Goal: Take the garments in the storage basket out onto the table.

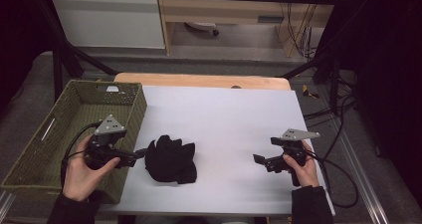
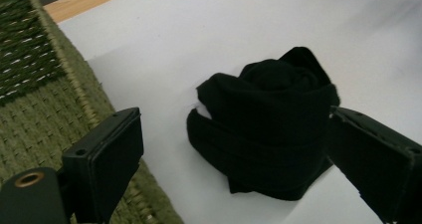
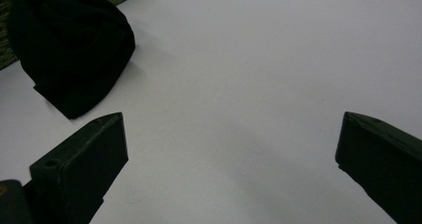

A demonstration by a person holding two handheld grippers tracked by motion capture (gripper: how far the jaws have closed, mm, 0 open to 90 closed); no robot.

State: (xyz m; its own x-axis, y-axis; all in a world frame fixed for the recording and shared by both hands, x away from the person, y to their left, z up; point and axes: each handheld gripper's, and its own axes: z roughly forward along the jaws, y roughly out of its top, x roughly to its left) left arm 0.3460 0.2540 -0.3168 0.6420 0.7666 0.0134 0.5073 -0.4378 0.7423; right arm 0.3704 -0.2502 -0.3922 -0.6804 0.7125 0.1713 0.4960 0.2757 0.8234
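Note:
A black rolled-up cloth bundle (image 1: 170,159) lies on the white table sheet (image 1: 224,119), just right of a green woven basket (image 1: 64,129). In the left gripper view the bundle (image 2: 266,124) sits ahead between the two spread jaws, untouched. My left gripper (image 1: 141,153) is open, held level at the basket's right wall, its tips close to the bundle's left side. My right gripper (image 1: 259,159) stands open at the table's right, pointing left, nothing between its jaws. In the right gripper view the bundle (image 3: 69,50) lies far off at top left.
The basket's woven wall (image 2: 35,104) is right beside my left jaw. The wooden table edge (image 1: 199,79) runs along the back. Black frame bars (image 1: 64,59) stand at the left and right rear, and cables (image 1: 338,174) trail off the right side.

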